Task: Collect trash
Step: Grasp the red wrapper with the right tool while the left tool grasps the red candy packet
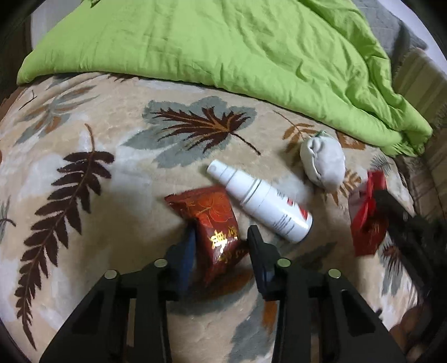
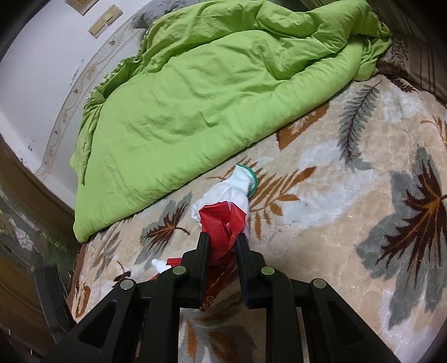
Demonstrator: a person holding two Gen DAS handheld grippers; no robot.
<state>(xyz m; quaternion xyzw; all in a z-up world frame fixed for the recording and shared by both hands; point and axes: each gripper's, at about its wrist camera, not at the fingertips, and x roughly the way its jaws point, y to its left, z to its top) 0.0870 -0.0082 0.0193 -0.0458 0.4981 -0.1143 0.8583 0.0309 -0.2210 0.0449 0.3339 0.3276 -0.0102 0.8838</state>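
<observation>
A dark red snack packet (image 1: 215,220) with gold lettering lies on the leaf-patterned blanket (image 1: 83,139). My left gripper (image 1: 223,231) is open and straddles it; the left finger touches its edge and the right finger stands just clear. A white spray bottle (image 1: 259,201) lies beside the packet, and its nozzle shows again (image 2: 160,264) in the right wrist view. My right gripper (image 2: 222,237) is shut on a crumpled red wrapper (image 2: 223,223), also seen at the right of the left wrist view (image 1: 366,223). A white balled sock (image 2: 232,190) lies just beyond it.
A rumpled green quilt (image 1: 223,42) covers the far half of the bed (image 2: 195,97). The sock (image 1: 324,164) sits between the bottle and the quilt edge. A white wall with switches (image 2: 106,16) and dark wooden furniture (image 2: 22,265) bound the left side.
</observation>
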